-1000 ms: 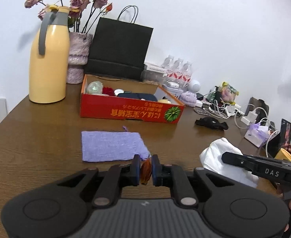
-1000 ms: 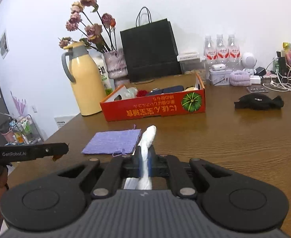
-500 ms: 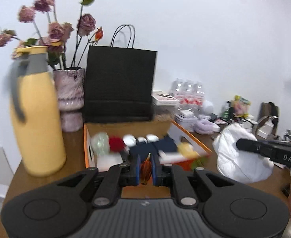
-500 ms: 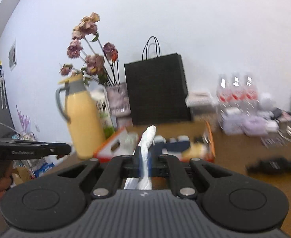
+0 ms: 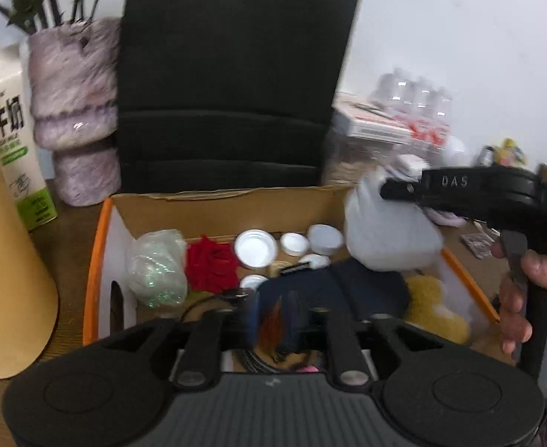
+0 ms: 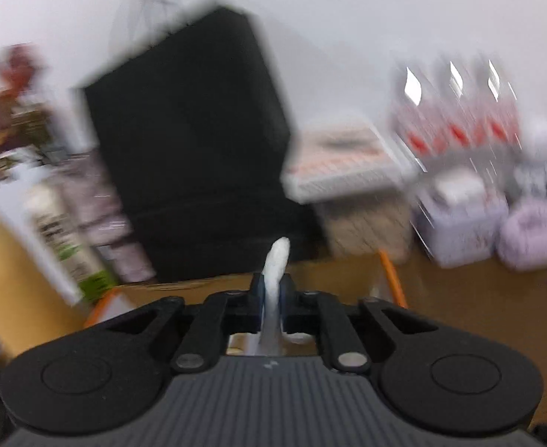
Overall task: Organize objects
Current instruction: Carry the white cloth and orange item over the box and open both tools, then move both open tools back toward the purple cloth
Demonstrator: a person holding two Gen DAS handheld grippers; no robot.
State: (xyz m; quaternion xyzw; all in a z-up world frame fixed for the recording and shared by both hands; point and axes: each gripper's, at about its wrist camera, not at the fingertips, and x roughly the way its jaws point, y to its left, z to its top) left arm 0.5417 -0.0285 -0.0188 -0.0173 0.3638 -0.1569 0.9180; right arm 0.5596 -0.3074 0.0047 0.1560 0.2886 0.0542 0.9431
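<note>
An open cardboard box with an orange rim (image 5: 94, 260) lies right under both grippers. It holds a clear glittery bag (image 5: 158, 268), a red fabric rose (image 5: 212, 264), several white lids (image 5: 255, 249), a navy item (image 5: 333, 290) and a yellow plush (image 5: 433, 309). My left gripper (image 5: 273, 320) hangs over the box's near side. Its jaws are opening, and a small orange-brown piece (image 5: 271, 326) sits loosely between them. My right gripper (image 5: 383, 190) (image 6: 272, 290) is over the box's right end. Its jaws are opening too, but they still pinch the neck of a white plastic bag (image 5: 385, 231) (image 6: 277, 257).
A black paper bag (image 5: 228, 85) stands just behind the box. A fuzzy purple vase (image 5: 76, 111), a milk carton (image 5: 12, 141) and a yellow jug (image 5: 5, 260) stand at the left. Water bottles (image 5: 418, 104) and small clutter stand at the back right. A hand (image 5: 534, 272) holds the right gripper.
Both grippers have swept forward from the open tabletop to above the box. The purple cloth has dropped out of view. The left fingers now stand a little further apart.
</note>
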